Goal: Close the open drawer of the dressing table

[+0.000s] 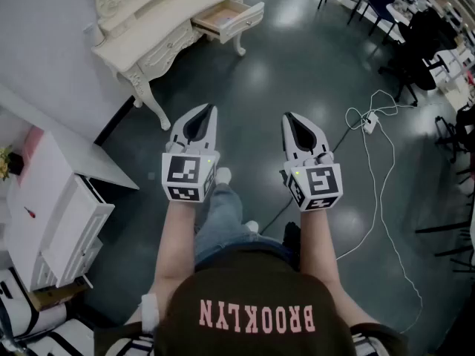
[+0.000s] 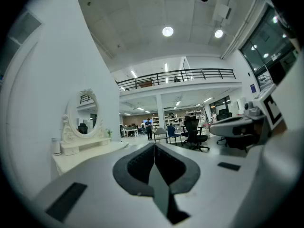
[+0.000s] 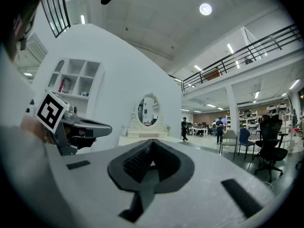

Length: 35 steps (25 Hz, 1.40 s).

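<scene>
Dark glossy floor is separating the dressing table [image 1: 159, 32], its open drawer [image 1: 231, 17] jutting from the front, from the left gripper [image 1: 211, 110] and right gripper [image 1: 288, 117], both hovering with fingers closed and empty. Judging by its build, the drawer is likely gliding lightly, so pushing on its stiff front panel looks best.

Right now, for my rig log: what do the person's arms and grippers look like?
The left claw and right claw are pale grey tapered shells with black textured linings. Each carries a cube of black-and-white square markers and a small green light. Forearms are unsleeved; the top is dark with pink lettering.
</scene>
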{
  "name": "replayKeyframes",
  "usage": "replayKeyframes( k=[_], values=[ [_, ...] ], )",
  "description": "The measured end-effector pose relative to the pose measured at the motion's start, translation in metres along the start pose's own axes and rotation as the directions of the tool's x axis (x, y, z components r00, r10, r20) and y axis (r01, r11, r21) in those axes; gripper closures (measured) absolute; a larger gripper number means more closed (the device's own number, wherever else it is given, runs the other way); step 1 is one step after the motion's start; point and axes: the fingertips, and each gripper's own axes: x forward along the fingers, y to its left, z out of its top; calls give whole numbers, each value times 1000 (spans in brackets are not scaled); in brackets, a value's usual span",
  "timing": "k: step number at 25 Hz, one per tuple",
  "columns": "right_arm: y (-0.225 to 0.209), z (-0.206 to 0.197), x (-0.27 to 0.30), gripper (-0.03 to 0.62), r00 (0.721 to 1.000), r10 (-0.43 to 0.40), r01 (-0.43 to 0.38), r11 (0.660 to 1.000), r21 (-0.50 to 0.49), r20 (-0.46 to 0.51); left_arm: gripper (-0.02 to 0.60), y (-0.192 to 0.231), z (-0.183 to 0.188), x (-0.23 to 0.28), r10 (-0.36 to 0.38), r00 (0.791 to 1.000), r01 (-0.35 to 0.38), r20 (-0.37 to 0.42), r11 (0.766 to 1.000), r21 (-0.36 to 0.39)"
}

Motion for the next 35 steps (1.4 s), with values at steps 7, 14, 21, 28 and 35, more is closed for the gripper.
replayKeyframes(
  k=[7, 14, 21, 28, 35],
  values=[
    [-21, -4, 54, 599, 1000, 9, -9, 1000, -10, -23, 575, 24, -9, 52, 5, 1000, -6, -10, 1000, -16],
    [-55, -13, 138, 597, 999, 1, 2, 998, 55, -45, 575, 71, -15, 137, -25, 1000, 24, -17, 999, -35],
    [-86, -8, 233, 597, 997, -33, 35, 999, 28, -63, 575, 124, -12, 225, -63, 998, 63, -14, 997, -38],
    [-103, -7, 312, 597, 995, -67, 68, 998, 4, -77, 575, 173, -15, 290, -102, 995, 101, -15, 994, -39],
    [-108, -15, 350, 597, 989, -101, 100, 995, -15, -108, 575, 198, -25, 321, -129, 991, 128, -17, 990, -64]
  ],
)
